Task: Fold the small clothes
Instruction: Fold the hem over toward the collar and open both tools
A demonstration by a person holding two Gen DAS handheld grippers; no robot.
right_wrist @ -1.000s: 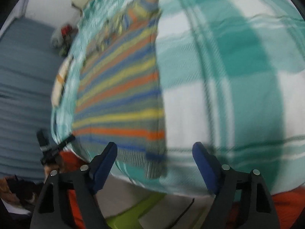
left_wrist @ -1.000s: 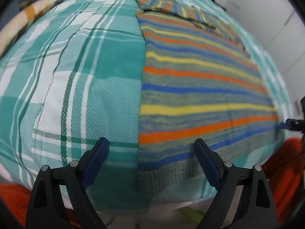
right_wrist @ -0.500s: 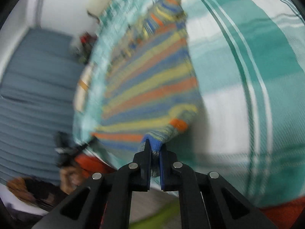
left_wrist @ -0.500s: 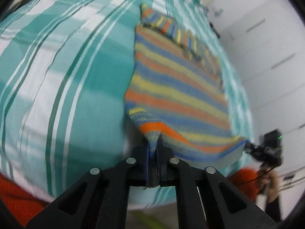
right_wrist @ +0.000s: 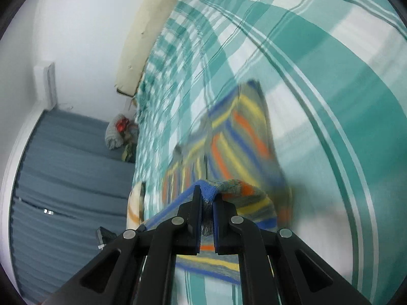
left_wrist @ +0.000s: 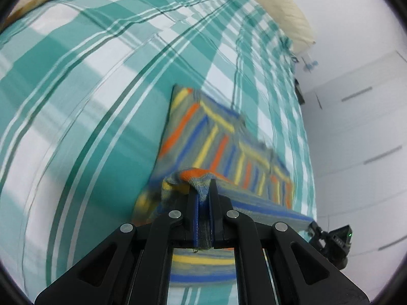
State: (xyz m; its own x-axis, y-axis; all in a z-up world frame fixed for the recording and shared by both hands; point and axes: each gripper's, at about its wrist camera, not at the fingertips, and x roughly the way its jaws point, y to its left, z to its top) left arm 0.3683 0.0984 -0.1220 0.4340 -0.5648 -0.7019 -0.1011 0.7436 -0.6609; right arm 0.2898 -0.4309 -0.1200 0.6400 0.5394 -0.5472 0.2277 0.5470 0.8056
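The small knitted garment with orange, yellow and blue stripes on grey (left_wrist: 223,150) is spread on the bed, on top of the teal-and-white plaid bedsheet (left_wrist: 84,96), with its near hem lifted off the sheet and carried over the part that is lying flat. The picture is smeared with motion blur around the garment, so the stripes further back can't be made out cleanly.

One corner of that hem is pinched in the left claw (left_wrist: 203,203), whose jaws are clamped right down on the knit, a bunch of orange and grey fabric sticking up between them. The other corner is pinched the same way in the right claw (right_wrist: 207,207), jaws squeezed together on a blue-edged fold. The hem is stretched between the two claws, and a strip of stripes can be seen hanging below each one.

Beyond the garment, at the far edge of the bed, a cream-coloured pillow or bolster (left_wrist: 282,7) is lying against the white wall. To the garment's left in the right wrist view, a grey-blue pleated curtain (right_wrist: 63,178) is seen past the bed edge.
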